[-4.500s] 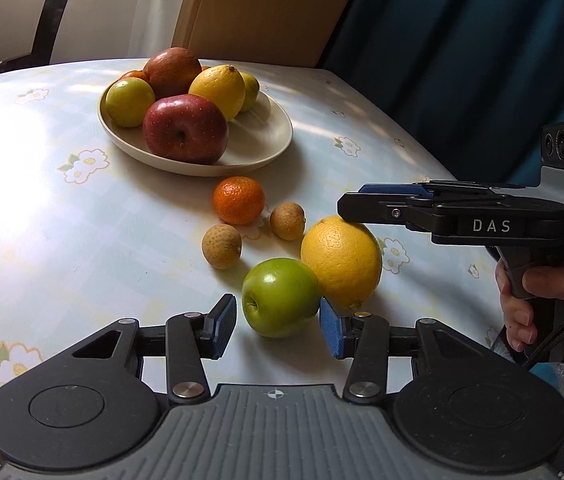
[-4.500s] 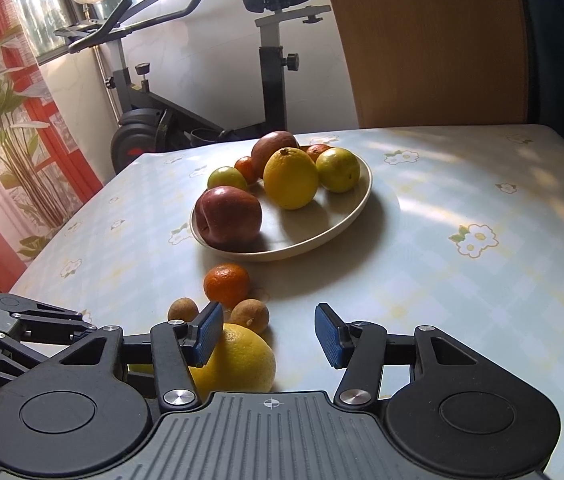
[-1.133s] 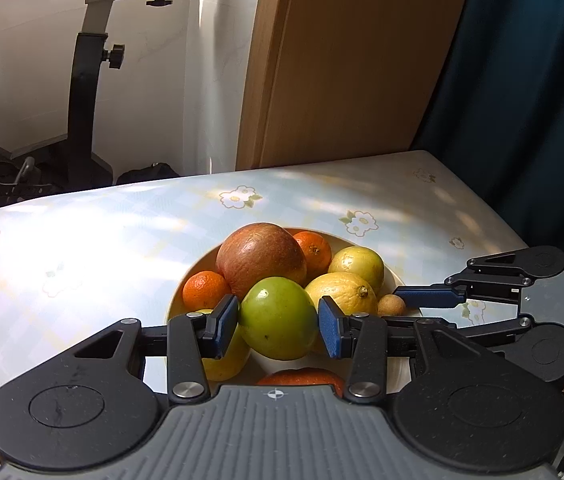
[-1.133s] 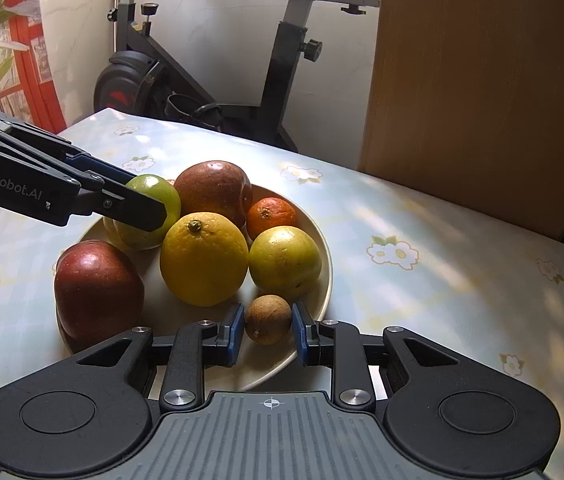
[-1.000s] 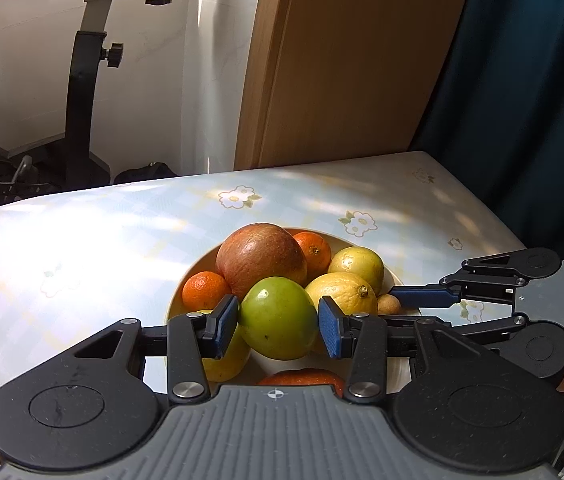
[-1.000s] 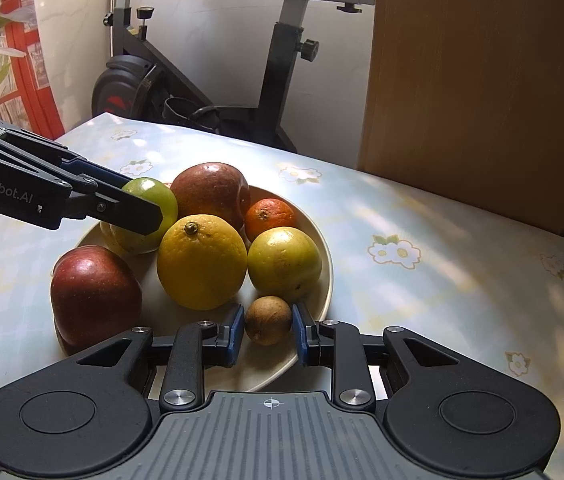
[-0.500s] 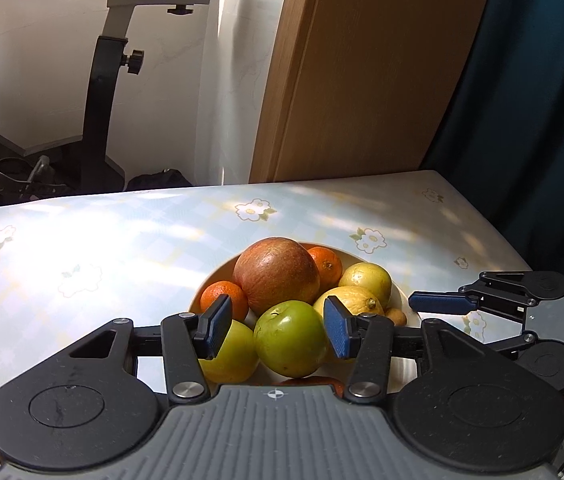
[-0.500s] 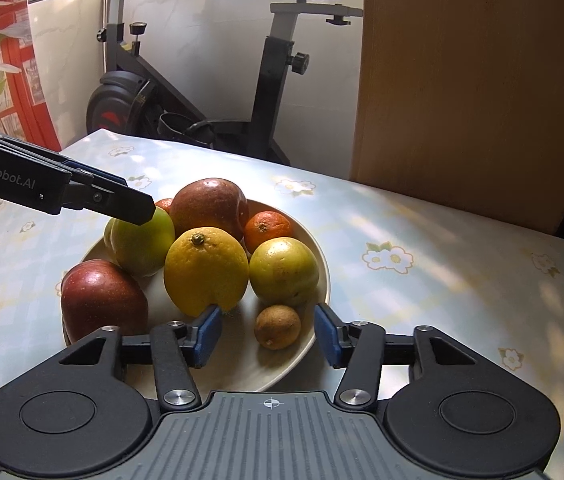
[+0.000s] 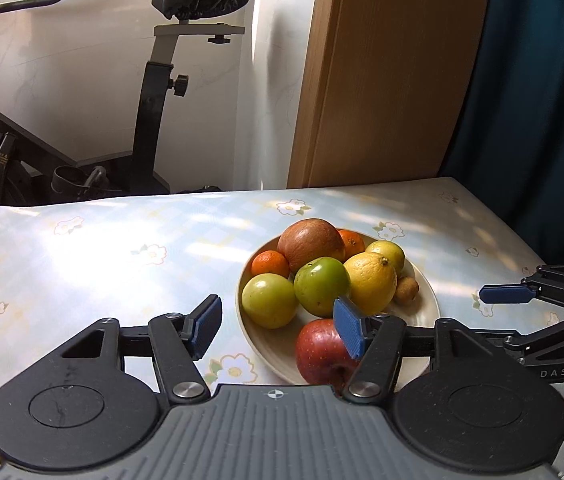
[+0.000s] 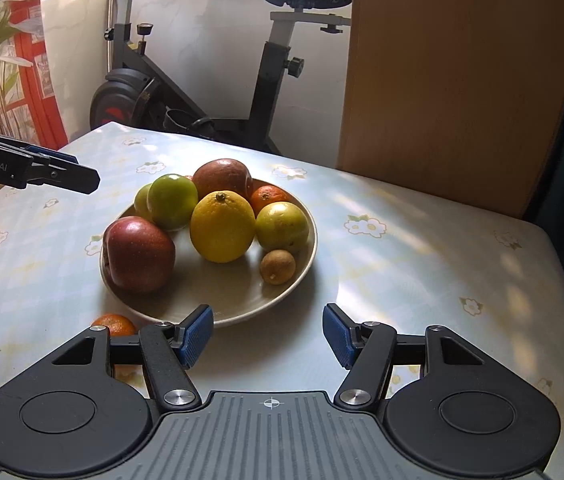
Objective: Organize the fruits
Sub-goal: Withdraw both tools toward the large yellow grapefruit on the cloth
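A beige plate on the flowered table holds several fruits. The green apple lies in it beside a yellow-green fruit, a lemon, red apples and a small brown longan. My left gripper is open and empty, above the plate's near-left rim. My right gripper is open and empty, just short of the plate's near rim. A small orange lies on the table by the right gripper's left finger.
An exercise bike stands behind the table's far edge, next to a wooden panel. A dark blue curtain hangs at the right. The table's right edge is close to the plate.
Both grippers have opened and drawn back from the plate. The left one let go of the green apple, the right one let go of the brown longan; both fruits now lie in the plate.
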`<state>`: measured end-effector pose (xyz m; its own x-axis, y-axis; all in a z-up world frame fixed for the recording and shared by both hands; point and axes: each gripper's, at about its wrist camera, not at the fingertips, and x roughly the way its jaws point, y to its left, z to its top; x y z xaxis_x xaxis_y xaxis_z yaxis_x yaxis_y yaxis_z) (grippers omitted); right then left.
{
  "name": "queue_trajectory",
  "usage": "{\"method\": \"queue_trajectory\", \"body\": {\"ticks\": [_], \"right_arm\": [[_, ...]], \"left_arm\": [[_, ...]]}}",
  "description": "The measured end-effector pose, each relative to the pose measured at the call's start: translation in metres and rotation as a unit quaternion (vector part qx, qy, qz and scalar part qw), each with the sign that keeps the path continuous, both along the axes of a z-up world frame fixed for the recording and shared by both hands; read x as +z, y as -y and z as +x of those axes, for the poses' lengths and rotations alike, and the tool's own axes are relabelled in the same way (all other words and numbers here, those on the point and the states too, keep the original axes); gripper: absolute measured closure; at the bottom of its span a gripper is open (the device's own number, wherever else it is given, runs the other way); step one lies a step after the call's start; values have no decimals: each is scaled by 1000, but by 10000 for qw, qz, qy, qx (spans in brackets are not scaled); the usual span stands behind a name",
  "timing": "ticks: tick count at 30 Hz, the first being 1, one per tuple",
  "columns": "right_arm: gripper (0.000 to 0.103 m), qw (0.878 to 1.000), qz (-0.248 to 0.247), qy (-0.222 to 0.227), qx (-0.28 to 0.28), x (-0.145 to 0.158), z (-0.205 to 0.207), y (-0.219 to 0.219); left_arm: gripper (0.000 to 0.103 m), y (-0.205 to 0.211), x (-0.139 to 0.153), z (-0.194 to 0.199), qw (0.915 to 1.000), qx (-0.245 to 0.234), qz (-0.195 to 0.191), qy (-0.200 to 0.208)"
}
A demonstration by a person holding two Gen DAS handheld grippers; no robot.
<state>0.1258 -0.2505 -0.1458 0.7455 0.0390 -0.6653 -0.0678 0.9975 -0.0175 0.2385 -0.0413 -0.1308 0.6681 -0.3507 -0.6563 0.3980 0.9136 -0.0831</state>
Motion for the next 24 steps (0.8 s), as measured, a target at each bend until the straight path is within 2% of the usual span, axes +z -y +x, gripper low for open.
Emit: {"method": "queue_trajectory", "body": {"ticks": [5, 12, 15, 20, 24], "right_arm": [[46, 9997, -73, -213, 20, -4, -34, -5], [46, 9908, -907, -758, 664, -25, -77, -45], [46, 9867, -1040, -857, 904, -30, -83, -62], [45, 9860, -1056, -850, 972, -30, -76, -73], [45, 9866, -874, -867, 1067, -32, -64, -77]], "left_arm": [[38, -15, 0, -31, 9995, 284, -96, 29], [38, -25, -8, -61, 9989, 317, -317, -136], [38, -26, -13, -71, 9990, 283, -300, -183], [38, -32, -17, -76, 9981, 322, -435, -311], [38, -37, -20, -74, 9974, 348, -514, -370]]}}
